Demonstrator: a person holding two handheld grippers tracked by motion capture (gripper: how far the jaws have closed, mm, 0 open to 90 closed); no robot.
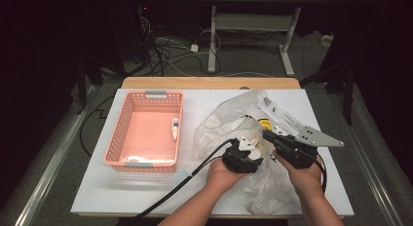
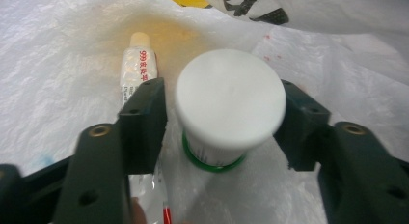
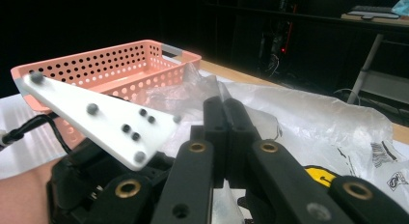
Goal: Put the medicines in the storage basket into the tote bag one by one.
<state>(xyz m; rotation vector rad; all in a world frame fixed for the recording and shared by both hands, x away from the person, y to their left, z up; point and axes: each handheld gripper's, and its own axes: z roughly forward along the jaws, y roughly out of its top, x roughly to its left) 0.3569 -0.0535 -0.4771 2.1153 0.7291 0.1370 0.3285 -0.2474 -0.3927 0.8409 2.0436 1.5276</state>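
On the table (image 1: 97, 187), left: basket (image 1: 127, 108) holding a small tube (image 1: 175, 127). Right of it: plastic bag (image 1: 229, 111), with a capped jar (image 2: 229, 101) and another tube (image 2: 139, 64) just beside it, inside. Before the bag, left gripper (image 1: 251, 149) and right gripper (image 1: 269, 136) side by side.

Dark room, grey floor (image 1: 53, 153), tangled cables (image 1: 160, 53), white desk frame (image 1: 253, 24)

You can read "999" in red, followed by small unreadable characters, on the white tube (image 2: 139, 64); the bag's (image 1: 272, 114) black print stays illegible.
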